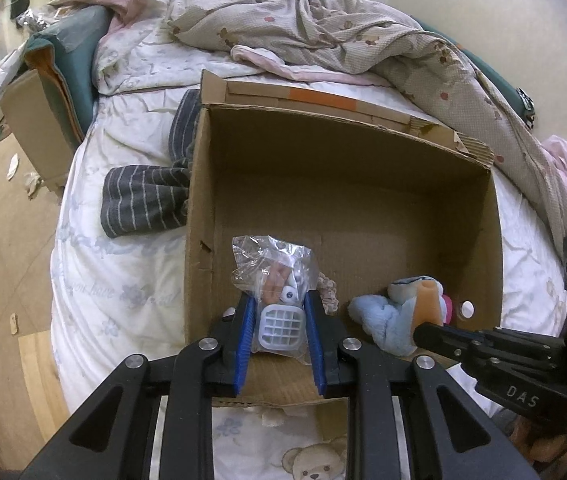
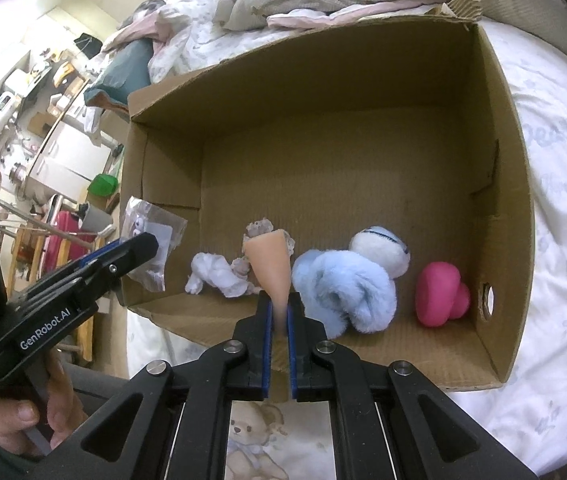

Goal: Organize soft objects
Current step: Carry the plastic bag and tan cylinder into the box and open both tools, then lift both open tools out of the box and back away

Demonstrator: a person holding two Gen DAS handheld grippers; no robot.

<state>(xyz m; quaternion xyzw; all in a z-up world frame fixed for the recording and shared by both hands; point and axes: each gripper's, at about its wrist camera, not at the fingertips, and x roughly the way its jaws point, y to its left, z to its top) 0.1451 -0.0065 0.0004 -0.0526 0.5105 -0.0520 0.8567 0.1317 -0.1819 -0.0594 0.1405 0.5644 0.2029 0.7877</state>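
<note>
Left tool (image 1: 279,330) clamps plastic bag (image 1: 279,280); right tool (image 2: 279,312) pinches peach cloth (image 2: 271,268) (over cardboard box (image 2: 363,92)).

On the right gripper (image 1: 423,330), as your left wrist camera shows it, you can read "DAS" in pale letters on the black body at the near right edge. On the left gripper (image 2: 143,246), as your right wrist camera shows it, you can read "GenRobot.AI" in white along the black handle at the near left, just above your hand (image 2: 31,412). The white bed sheet (image 1: 95,280) carries faint grey script to the left of the cardboard box (image 1: 199,216); you can make out "you have", and the rest is too pale to read.
</note>
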